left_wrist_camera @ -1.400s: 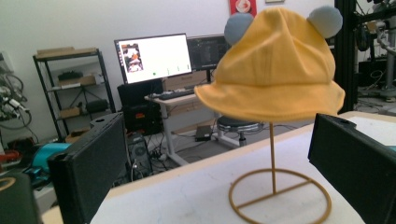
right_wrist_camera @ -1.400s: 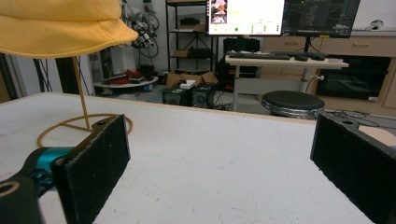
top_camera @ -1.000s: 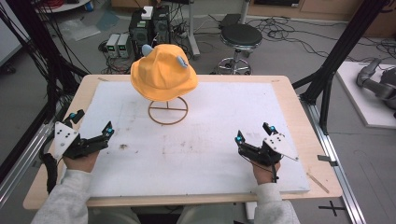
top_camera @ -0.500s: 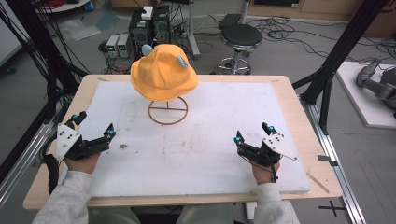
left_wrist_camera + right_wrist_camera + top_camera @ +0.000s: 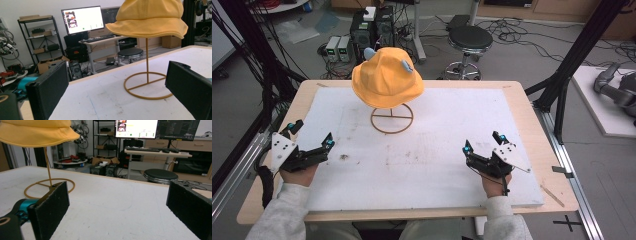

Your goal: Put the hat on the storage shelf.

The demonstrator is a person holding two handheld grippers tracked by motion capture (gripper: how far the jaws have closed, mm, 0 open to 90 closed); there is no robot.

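The soft, light yellow hat (image 5: 387,80), perched on a wire stand (image 5: 392,119) at the desk's far side, is judged best pinched at its floppy brim by either hand-held gripper, left (image 5: 309,141) and right (image 5: 483,142), both seen empty with jaws spread.

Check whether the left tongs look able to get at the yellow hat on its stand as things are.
Probably yes: the left tongs are open and the white table surface up to the yellow hat appears bare.
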